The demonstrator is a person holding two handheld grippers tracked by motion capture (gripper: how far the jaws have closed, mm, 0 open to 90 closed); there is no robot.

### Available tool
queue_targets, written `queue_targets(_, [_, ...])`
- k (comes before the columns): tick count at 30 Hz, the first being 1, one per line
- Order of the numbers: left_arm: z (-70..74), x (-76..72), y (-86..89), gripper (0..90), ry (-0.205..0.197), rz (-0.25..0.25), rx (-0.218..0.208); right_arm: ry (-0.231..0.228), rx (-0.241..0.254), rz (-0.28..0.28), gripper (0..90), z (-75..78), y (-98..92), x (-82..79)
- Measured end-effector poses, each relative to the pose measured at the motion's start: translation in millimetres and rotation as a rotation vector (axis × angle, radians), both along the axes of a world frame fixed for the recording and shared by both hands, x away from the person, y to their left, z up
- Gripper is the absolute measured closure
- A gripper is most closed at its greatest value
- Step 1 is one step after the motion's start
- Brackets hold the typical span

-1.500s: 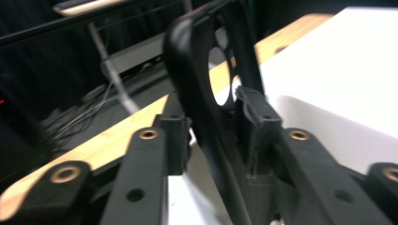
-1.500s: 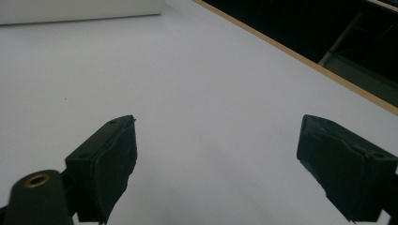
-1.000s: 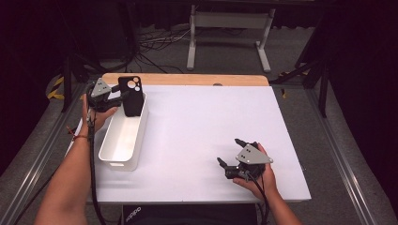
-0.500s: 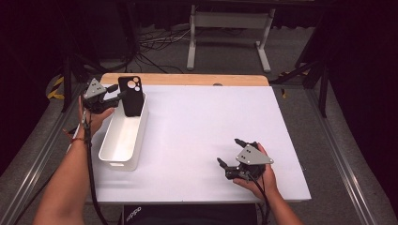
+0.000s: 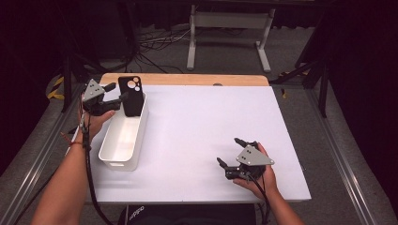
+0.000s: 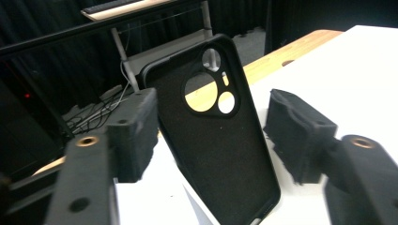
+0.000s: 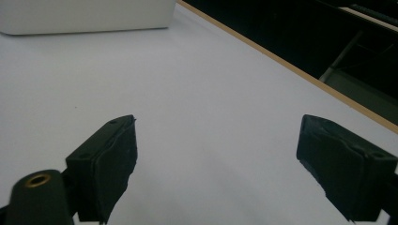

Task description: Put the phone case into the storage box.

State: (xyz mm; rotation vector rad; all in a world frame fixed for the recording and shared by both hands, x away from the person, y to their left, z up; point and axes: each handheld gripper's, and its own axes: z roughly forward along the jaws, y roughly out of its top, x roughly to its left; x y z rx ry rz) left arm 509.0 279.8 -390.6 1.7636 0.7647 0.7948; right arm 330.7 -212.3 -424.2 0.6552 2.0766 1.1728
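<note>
Now the left gripper (image 5: 115, 92) sits at the far left of the table (image 5: 206, 136), and its jaws have just been opening around a black phone case (image 5: 130, 96). The left gripper view shows the case (image 6: 216, 126) between the two pads with a gap on each side, so nothing presses on it. It stands nearly upright with a slight lean, camera holes at the top, its lower end down inside the far end of the white bin (image 5: 123, 138). Whether its back rests on the bin's far wall I cannot tell.

The step in hand looks like letting the case go into the bin. To do that well, the jaws should be spread wide enough that neither pad drags on an edge, and the hand should draw straight back toward the left, away from the case, rather than sweep sideways. A brush from either pad could tip the case out over the rim onto the table. Lifting slightly while pulling away would also keep the lower jaw off the bin's wall.

The right gripper (image 5: 237, 154) rests in the near right part of the table, jaws wide apart and holding nothing, well apart from the bin.
</note>
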Motion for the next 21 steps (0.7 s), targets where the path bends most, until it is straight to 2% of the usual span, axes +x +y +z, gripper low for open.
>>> queue_targets(5, [3.7,-7.1,-1.4,27.5,0.007,0.010,-0.008,-0.005,0.007,0.007,13.8,1.1,0.8,0.0])
queue_targets(10, [8.9,-18.9,-2.4,22.5,-0.016,0.033,-0.016,-0.010,0.011,0.018,13.8,1.6,1.1,-0.3])
queue_targets(15, [10.9,-24.2,-3.6,16.8,-0.015,0.028,-0.007,-0.008,0.011,0.023,13.8,1.0,0.4,-0.7])
queue_targets(21, [13.4,-32.0,-4.6,9.4,-0.005,0.020,-0.021,-0.013,0.016,0.027,13.8,1.1,-0.8,-0.4])
